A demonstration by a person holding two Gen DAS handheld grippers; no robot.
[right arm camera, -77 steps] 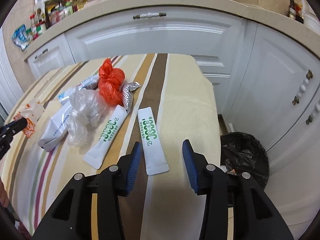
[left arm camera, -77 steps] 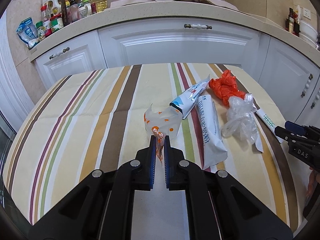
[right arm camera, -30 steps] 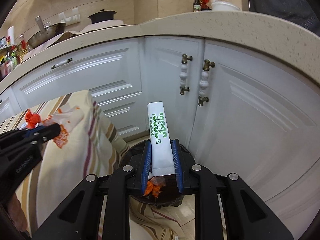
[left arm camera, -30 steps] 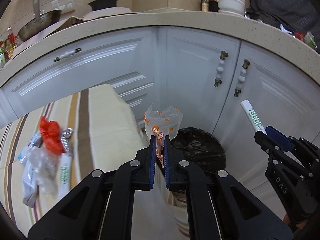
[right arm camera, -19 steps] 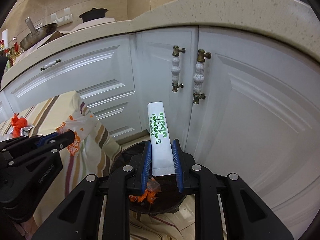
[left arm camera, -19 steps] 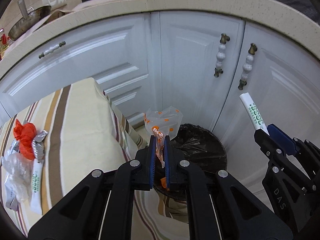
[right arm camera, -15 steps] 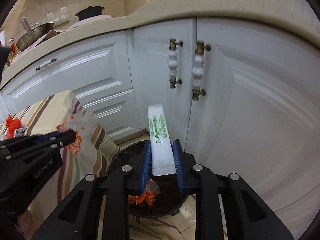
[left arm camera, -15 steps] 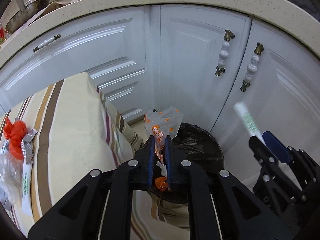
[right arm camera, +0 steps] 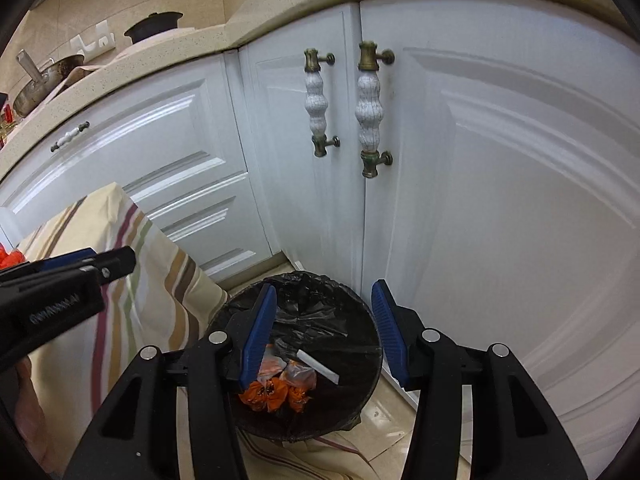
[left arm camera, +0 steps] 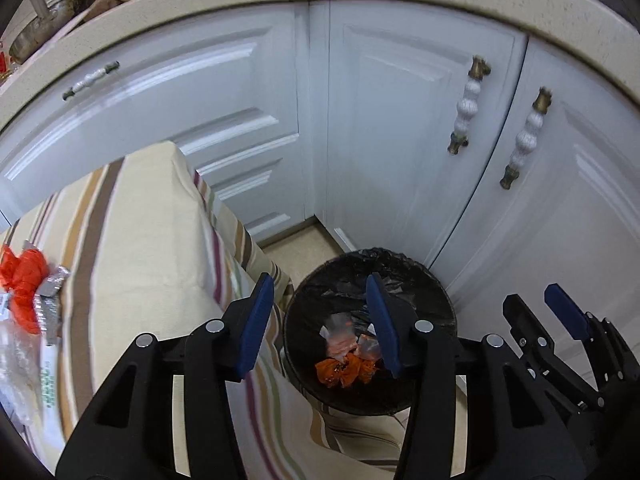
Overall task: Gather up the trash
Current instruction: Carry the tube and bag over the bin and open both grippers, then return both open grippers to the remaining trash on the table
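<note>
1. I am holding my left tool (left arm camera: 320, 320) over the black-lined trash bin (left arm camera: 436, 280), its blue-padded jaws opening with nothing between them.
2. I am holding my right tool (right arm camera: 324, 330) over the same bin, its jaws also opening and gripping nothing.
3. The white sachet (right arm camera: 318, 366) is lying loose inside the bin, resting on the black liner just beside the orange scraps (right arm camera: 276, 394).
4. The clear orange-dotted wrapper (left arm camera: 340, 334) is sitting in the bin too, on top of the orange scraps, as my left-wrist view shows.
5. More trash is waiting on the striped worktop (left arm camera: 132, 240) at far left: a crumpled orange bag (left arm camera: 22, 276), a silver foil wrapper (left arm camera: 48, 300) touching it, and a green-printed sachet (left arm camera: 48, 376) below, partly blurred.
6. The bin is standing on the floor in the corner of white cabinet doors (right arm camera: 500, 200), close beside the worktop's hanging cloth.
</note>
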